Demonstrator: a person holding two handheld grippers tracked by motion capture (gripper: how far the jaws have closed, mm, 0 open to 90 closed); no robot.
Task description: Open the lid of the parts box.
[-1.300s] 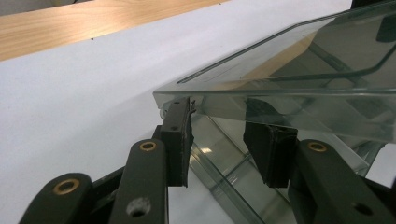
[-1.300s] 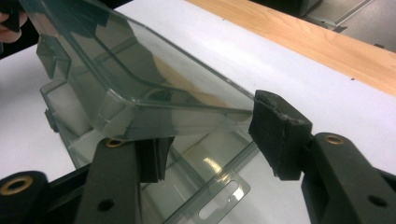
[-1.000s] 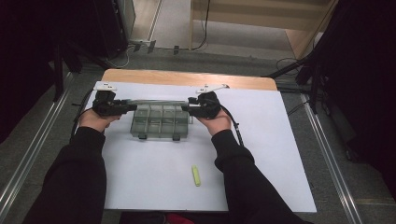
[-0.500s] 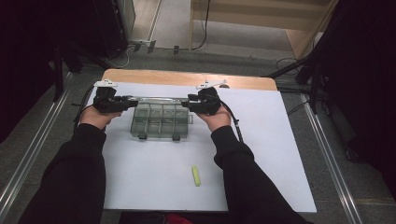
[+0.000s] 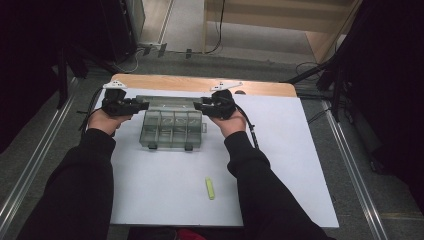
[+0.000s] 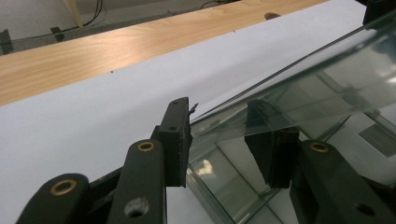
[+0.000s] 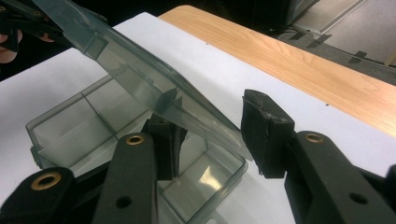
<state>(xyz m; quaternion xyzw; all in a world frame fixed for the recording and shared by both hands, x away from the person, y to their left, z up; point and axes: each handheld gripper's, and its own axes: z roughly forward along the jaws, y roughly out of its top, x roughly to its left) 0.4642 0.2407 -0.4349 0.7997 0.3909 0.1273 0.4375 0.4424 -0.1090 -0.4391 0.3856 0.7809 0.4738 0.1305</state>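
A clear grey compartment box [image 5: 172, 132] sits on the white sheet, its hinged lid [image 5: 170, 102] raised at a slant toward the back. My left gripper [image 5: 145, 106] is at the lid's left end. In the left gripper view the lid [image 6: 327, 79] runs between the jaws of that gripper [image 6: 226, 144], one pad outside it and one beneath it. My right gripper [image 5: 197, 106] is at the lid's right end. Its jaws [image 7: 210, 135] have just been closing, and the lid [image 7: 140, 70] lies between them, touching both pads above the open box [image 7: 70, 130].
A small yellow-green stick [image 5: 210, 188] lies on the white sheet [image 5: 280, 150] nearer the person. Bare wooden tabletop [image 5: 200, 82] shows along the far edge. Metal rails run down both sides of the table, with cables on the floor beyond.
The lid stands a little higher and shows more of its face than a second ago. Both hands have stayed where they were at its ends.
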